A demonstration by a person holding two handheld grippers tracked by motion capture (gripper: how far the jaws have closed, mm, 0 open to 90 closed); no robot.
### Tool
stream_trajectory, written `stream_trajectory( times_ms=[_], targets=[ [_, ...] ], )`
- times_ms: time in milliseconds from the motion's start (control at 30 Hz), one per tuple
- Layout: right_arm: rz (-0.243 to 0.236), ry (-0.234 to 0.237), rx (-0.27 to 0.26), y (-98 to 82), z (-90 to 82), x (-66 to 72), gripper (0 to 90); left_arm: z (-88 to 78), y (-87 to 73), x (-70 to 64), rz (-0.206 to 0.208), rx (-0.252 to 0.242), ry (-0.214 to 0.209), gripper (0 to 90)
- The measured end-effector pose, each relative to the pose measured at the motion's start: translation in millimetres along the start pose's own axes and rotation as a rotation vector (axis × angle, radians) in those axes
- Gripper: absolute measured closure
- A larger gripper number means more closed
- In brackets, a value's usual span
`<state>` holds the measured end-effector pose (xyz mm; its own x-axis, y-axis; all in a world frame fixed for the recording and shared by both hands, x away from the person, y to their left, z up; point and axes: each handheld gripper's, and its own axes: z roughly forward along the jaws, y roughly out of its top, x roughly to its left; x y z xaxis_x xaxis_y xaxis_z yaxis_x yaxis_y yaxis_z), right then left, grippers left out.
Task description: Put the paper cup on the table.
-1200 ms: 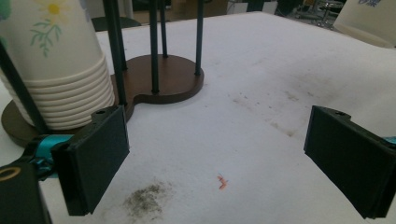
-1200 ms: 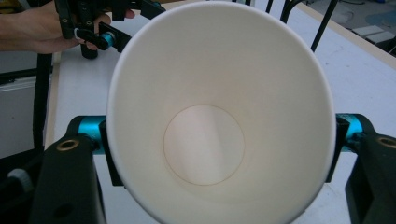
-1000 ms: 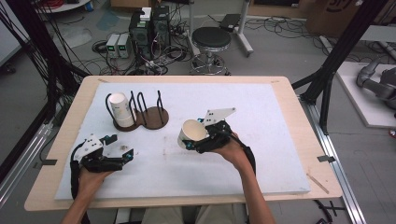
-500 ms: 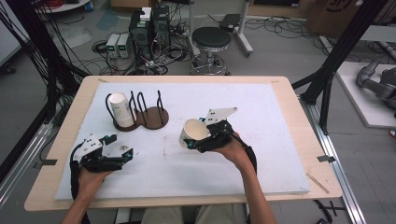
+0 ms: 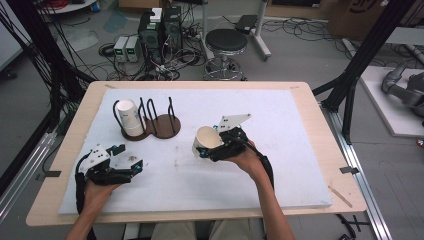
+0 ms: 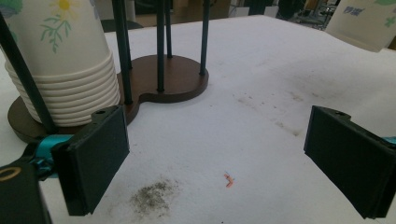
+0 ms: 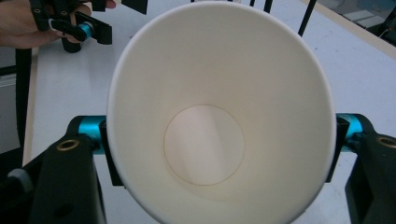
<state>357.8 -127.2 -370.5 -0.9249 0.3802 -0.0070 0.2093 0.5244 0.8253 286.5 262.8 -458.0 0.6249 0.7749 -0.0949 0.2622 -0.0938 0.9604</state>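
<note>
A white paper cup (image 5: 206, 140) is pinched by the right claw (image 5: 212, 147) at the middle of the white foam-covered wooden surface (image 5: 280, 150), where it is held tipped on its side with its open mouth turned toward the person's left. In the right gripper view the cup (image 7: 219, 116) is seen from its mouth, with a black jaw pressed against each side of its wall and the round bottom visible inside.

The left claw (image 5: 131, 167) is held low over the near left part of the surface, its jaws spread wide with nothing between them; in the left gripper view only the stained white cover is seen in the gap.

A dark brown wooden rack with black wire posts (image 5: 159, 123) is placed beyond the left claw, and a stack of white flower-printed paper cups (image 5: 129, 118) is seated upside down in its left end. The held cup is kept well apart from the rack, to its right.
</note>
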Motion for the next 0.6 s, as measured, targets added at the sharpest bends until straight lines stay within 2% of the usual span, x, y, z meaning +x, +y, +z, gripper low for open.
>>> stream_trajectory(
  times_ms=[333, 600],
  targets=[
    [0.012, -0.036, 0.063, -1.9, 12.9, -5.2, 27.5, -0.1, -0.2, -1.2, 0.008, -0.001, 0.001, 6.7],
    [0.011, -0.043, 0.093, -2.0, 24.2, -7.6, 27.6, 0.6, 0.0, -1.2, 0.016, 0.003, 0.000, 6.7]
  ],
)
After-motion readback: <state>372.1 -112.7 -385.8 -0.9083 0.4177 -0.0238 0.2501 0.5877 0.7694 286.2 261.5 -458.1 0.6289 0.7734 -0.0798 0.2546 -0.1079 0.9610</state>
